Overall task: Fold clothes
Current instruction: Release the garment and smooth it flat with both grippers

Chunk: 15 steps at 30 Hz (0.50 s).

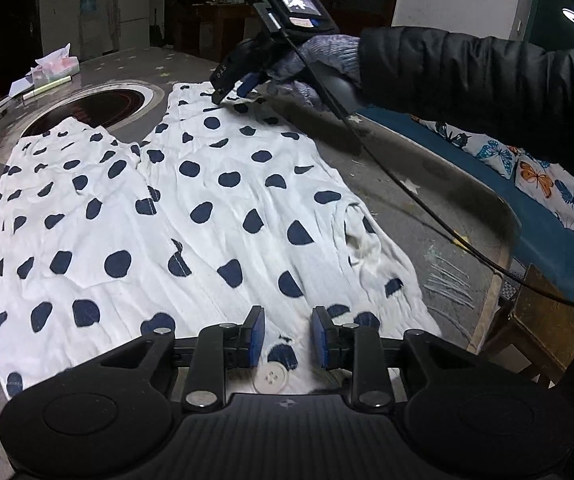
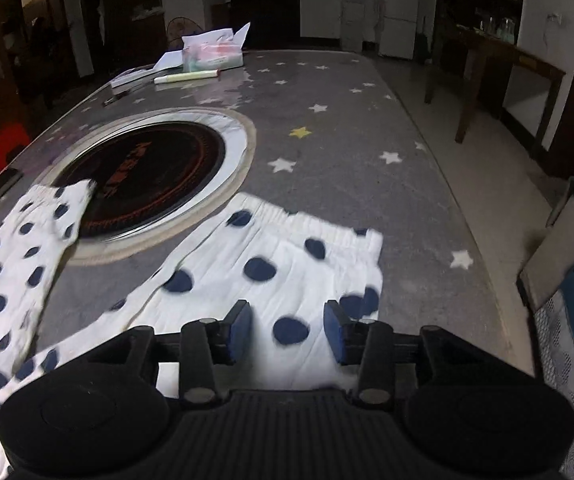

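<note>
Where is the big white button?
In the left wrist view the button sits at the bottom middle, on the near edge of the spotty clothes, just below the open left gripper.

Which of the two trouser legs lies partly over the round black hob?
The left leg: its cuff overlaps the hob. The other leg, under the open right gripper, lies wholly on the starry tablecloth.

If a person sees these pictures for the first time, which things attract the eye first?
First the white garment with dark blue dots, spread flat on the grey star-patterned table. Then the round dark cooktop set into the table, just beyond the garment's two cuffs. The right gripper is at the far cuff.
</note>
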{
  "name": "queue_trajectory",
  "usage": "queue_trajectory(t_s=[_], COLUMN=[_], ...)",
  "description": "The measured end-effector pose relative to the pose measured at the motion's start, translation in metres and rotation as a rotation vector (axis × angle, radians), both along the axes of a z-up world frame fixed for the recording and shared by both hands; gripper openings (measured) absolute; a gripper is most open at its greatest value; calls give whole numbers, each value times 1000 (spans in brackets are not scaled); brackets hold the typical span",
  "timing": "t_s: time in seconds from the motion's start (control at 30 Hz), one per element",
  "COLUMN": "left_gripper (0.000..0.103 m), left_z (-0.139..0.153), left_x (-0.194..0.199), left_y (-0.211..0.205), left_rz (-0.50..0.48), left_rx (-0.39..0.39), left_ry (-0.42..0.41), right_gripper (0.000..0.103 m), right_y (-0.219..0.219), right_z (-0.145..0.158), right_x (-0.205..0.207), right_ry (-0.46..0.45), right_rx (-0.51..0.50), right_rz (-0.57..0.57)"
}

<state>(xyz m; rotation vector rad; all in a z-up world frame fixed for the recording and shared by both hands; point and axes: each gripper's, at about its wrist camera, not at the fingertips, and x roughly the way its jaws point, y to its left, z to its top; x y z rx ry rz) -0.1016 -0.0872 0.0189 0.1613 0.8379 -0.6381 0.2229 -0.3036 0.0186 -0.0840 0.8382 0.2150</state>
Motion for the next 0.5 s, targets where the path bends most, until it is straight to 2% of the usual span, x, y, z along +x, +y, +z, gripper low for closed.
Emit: queue_trajectory(t_s=[0.33,0.5], left_gripper=[35,48], left_z=[-1,2], left_x=[13,10], left_y=[-6,-4], left_rz=[8,48], left_rx=[1,6], left_ry=[3,0], right_gripper=[43,43], right_y=[-1,-2], right_z=[-4,4], right_x=[50,32], right_ry=[-24,-26], right_rx=[-35,-33], right_rz=[-57,-20])
